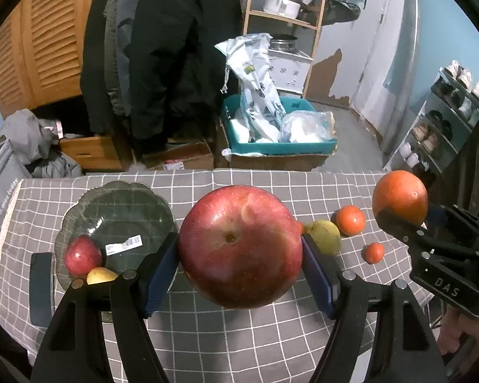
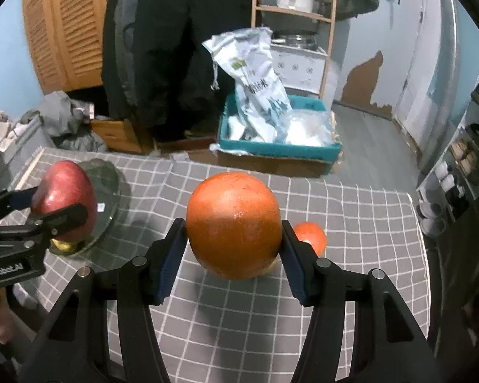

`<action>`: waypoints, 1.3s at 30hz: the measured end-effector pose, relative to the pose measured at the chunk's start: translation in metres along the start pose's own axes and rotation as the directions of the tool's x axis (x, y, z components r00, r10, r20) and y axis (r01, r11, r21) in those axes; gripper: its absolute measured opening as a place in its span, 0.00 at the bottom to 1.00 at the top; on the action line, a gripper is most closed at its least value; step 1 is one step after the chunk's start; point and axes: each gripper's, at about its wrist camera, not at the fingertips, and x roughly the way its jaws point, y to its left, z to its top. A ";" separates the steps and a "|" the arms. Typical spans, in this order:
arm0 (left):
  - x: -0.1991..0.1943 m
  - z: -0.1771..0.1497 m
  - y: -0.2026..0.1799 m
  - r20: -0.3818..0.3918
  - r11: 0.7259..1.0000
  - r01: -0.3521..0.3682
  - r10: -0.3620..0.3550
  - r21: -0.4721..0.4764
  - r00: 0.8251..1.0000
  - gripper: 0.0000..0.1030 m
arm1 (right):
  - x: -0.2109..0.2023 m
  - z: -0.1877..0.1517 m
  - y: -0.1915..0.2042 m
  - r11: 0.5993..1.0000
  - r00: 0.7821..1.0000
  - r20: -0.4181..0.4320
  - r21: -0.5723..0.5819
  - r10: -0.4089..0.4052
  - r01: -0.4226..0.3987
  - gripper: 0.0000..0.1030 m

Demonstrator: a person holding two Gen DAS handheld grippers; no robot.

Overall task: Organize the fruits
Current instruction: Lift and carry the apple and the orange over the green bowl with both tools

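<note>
My left gripper (image 1: pixel 239 255) is shut on a large red apple (image 1: pixel 239 245) and holds it above the checked tablecloth, right of the glass plate (image 1: pixel 118 210). The plate holds a small red apple (image 1: pixel 81 255) and a yellow fruit (image 1: pixel 100 276). My right gripper (image 2: pixel 234 249) is shut on a large orange (image 2: pixel 234 225), held above the cloth; it also shows at the right of the left wrist view (image 1: pixel 400 198). A yellow pear (image 1: pixel 324 237), a tangerine (image 1: pixel 351 220) and a smaller tangerine (image 1: pixel 373 252) lie on the cloth between the two grippers.
The table's far edge (image 1: pixel 239 172) runs across the view, with a teal bin of plastic bags (image 1: pixel 281 127) on the floor behind it. A shoe rack (image 1: pixel 444 118) stands at the right. A grey bag (image 1: pixel 3 191) sits past the left edge.
</note>
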 end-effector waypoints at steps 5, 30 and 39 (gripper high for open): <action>-0.006 0.001 0.010 0.013 1.000 -0.008 0.008 -0.014 1.000 0.73 | -0.004 0.008 0.013 1.000 1.000 0.017 -0.017 0.018 -0.018 0.56; 0.000 -0.002 0.114 -0.014 0.981 -0.111 0.111 -0.158 0.994 0.73 | 0.048 0.047 0.101 0.985 0.992 -0.033 -0.113 0.125 -0.128 0.56; 0.027 -0.013 0.147 -0.074 0.971 -0.142 0.130 -0.193 0.989 0.73 | 0.085 0.051 0.132 0.975 0.981 -0.094 -0.130 0.169 -0.181 0.56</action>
